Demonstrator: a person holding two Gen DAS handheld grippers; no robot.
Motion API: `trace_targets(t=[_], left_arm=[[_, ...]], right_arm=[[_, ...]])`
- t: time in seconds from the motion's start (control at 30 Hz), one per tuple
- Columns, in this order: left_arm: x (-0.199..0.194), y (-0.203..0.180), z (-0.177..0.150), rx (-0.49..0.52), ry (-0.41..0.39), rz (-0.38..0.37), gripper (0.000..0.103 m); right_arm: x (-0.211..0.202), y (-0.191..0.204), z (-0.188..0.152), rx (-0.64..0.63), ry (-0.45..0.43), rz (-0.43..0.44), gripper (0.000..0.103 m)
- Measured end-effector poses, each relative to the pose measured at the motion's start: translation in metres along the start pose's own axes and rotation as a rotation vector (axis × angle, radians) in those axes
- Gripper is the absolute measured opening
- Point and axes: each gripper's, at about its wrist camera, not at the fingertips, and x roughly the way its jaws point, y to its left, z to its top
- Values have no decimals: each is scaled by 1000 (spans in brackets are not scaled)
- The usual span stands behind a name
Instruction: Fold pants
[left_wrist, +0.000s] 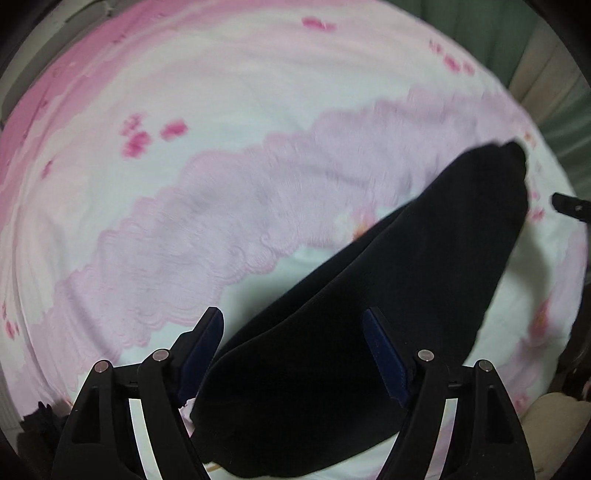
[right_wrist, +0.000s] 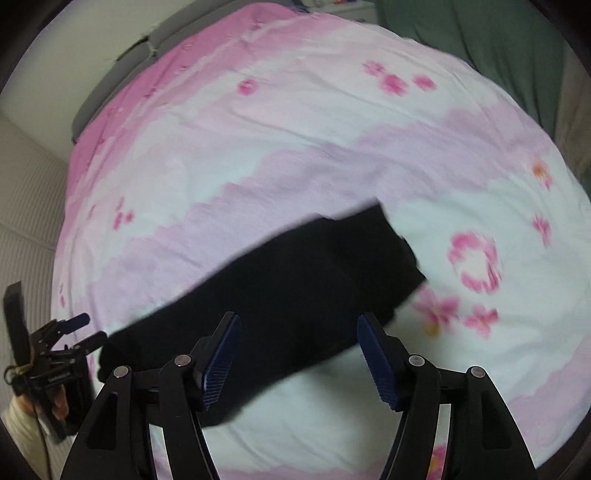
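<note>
The left gripper (left_wrist: 293, 334) hangs with jaws apart, gripping nothing, above one end of the black pants (left_wrist: 388, 295). The right gripper (right_wrist: 297, 334) hangs likewise spread and empty over the other end. Beyond both stretches a pink floral bedspread (right_wrist: 314, 129).

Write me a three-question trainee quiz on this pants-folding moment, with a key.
1. True or false: the left gripper is clamped on the black pants.
2. What do the pants lie on? A) bare wooden floor B) pink floral bedspread C) metal tray
3. Fill in: the right gripper hovers over the pants with its jaws ____.

Key: 1 false, its jaws stand apart with no pad pressing the cloth; 2 B; 3 open.
</note>
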Motion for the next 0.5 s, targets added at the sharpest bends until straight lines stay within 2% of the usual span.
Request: trace_targets(t=[0.13,0.33,0.37,0.4,0.47,0.5], left_arm=[[25,-7,6,9,38,25,77],[49,3,11,-60,87,-23,63],[51,7,10,-90,91,-48,55],[52,9,10,-109,86,-57,41],[47,13,9,-135,67,-74,19],[43,16,9,-154,53,-91,15]], right_arm=[[17,-27,-12,48,15,-41,66],[44,-38,-4,104,10,23,66],[50,-38,-2,111,21,30,66],[55,-37,0,115,31,34,66],[65,-35,5,126,51,27,65],[66,-34,7,138,50,29,65]])
